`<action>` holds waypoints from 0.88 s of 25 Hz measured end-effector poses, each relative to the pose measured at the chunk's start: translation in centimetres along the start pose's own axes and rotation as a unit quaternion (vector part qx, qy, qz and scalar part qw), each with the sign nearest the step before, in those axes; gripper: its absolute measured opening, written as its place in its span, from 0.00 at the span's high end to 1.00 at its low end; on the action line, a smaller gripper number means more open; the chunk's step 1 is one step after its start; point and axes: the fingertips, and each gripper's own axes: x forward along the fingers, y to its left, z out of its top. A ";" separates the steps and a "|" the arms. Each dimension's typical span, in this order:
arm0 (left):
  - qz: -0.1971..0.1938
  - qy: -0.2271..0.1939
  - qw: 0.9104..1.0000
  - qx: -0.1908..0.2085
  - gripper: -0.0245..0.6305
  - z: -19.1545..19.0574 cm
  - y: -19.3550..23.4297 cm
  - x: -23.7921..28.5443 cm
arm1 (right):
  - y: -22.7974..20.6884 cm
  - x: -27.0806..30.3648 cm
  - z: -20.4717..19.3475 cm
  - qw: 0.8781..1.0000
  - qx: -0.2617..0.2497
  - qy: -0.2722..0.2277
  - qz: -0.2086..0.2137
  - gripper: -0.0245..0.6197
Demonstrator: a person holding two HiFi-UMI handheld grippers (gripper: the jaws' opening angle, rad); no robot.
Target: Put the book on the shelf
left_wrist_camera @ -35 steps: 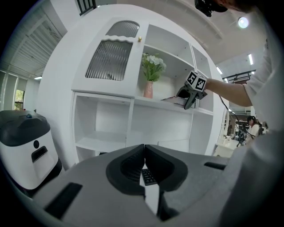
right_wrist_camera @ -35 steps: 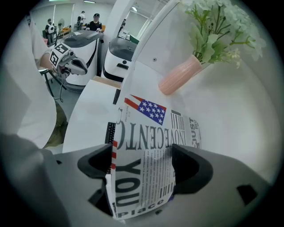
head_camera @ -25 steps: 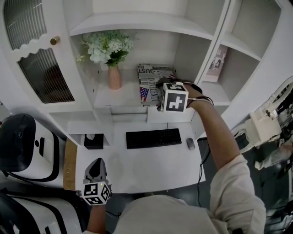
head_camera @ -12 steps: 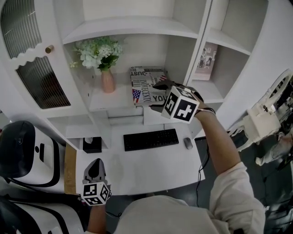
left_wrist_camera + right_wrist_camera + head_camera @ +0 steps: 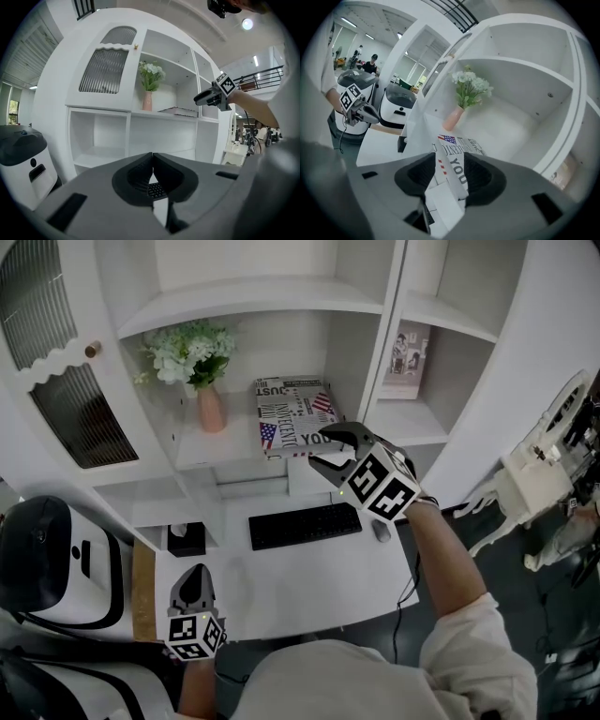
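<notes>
Book (image 5: pixel 292 414) down flat on the shelf (image 5: pixel 220 448), cover up, just right of the pink vase (image 5: pixel 210 409) with its white flowers (image 5: pixel 187 351). Right gripper (image 5: pixel 321 448) hangs at the book's front right corner, by the shelf edge. Its jaws are closing, with a gap between them. In the right gripper view the book (image 5: pixel 457 154) shows through that gap, out beyond the pads, and nothing is pinched. So the book lies free, no pad pressing on it.

Over to the left gripper (image 5: pixel 195 577): low at the near left edge of the desk (image 5: pixel 281 589), well apart from the shelf. Jaws pressed together tip to tip and holding nothing, plain in the left gripper view, where the book (image 5: pixel 178 111) sits far off beside the vase.

On the desk, a black keyboard (image 5: pixel 305 525) lies below the shelf, a mouse (image 5: pixel 381 531) just to its right. Right arm reaches forward over that mouse, marker cube turned up toward the head camera.
</notes>
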 end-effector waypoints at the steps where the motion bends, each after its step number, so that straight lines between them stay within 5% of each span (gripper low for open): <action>1: 0.000 0.000 1.000 0.001 0.95 0.1 -0.1 0.0 | 0.1 -0.4 -0.1 1.000 0.009 -0.007 -0.007 0.66; 14: -0.003 -0.002 1.000 0.013 0.95 0.7 -1.1 -0.3 | 2.0 -4.5 -2.7 0.988 0.112 -0.069 -0.081 0.75; 22: -0.001 -0.007 1.000 0.019 0.95 1.2 -1.6 -0.4 | 3.2 -7.5 -4.3 0.971 0.172 -0.113 -0.124 0.86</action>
